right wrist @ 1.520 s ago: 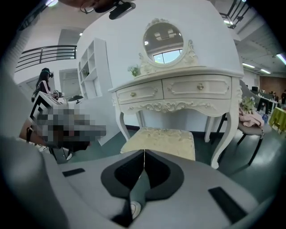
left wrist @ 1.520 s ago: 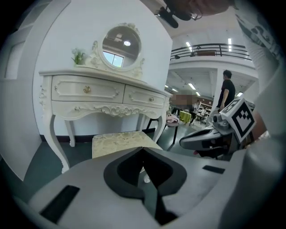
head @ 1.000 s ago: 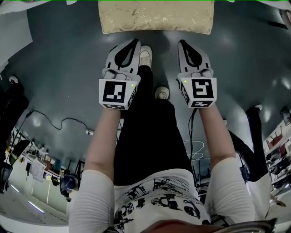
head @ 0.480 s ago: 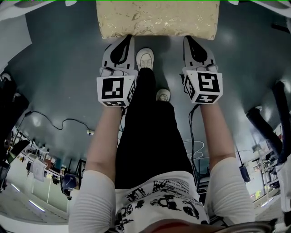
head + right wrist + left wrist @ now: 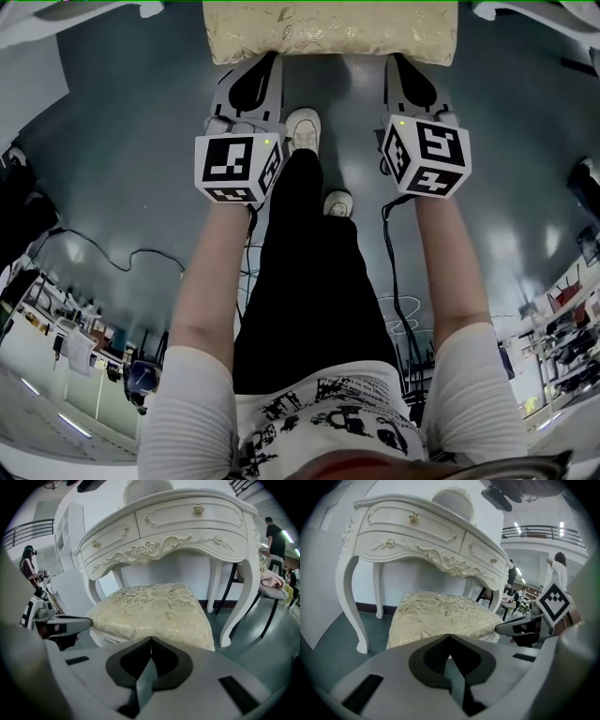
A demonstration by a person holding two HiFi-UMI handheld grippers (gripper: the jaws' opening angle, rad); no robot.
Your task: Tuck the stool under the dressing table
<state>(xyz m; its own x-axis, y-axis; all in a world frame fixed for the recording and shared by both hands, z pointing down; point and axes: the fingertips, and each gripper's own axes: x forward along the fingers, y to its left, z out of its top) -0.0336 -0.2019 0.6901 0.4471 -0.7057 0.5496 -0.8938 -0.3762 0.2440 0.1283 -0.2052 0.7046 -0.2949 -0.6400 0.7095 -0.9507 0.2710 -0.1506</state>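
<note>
The stool has a cream and gold brocade cushion and stands at the top of the head view, partly beneath the white carved dressing table. In the left gripper view the stool cushion fills the middle; in the right gripper view the cushion sits under the table. My left gripper is shut, tips touching the cushion's near edge at its left. My right gripper is shut too, tips against the near edge at its right. Neither holds anything.
The table's curved white legs flank the stool. The person's shoes stand on the dark green floor between the grippers. Cables trail on the floor at left. A dark chair stands right of the table.
Both grippers have pushed forward together, and the stool has slid away from me, further up the head view and under the table. The person has stepped forward.
</note>
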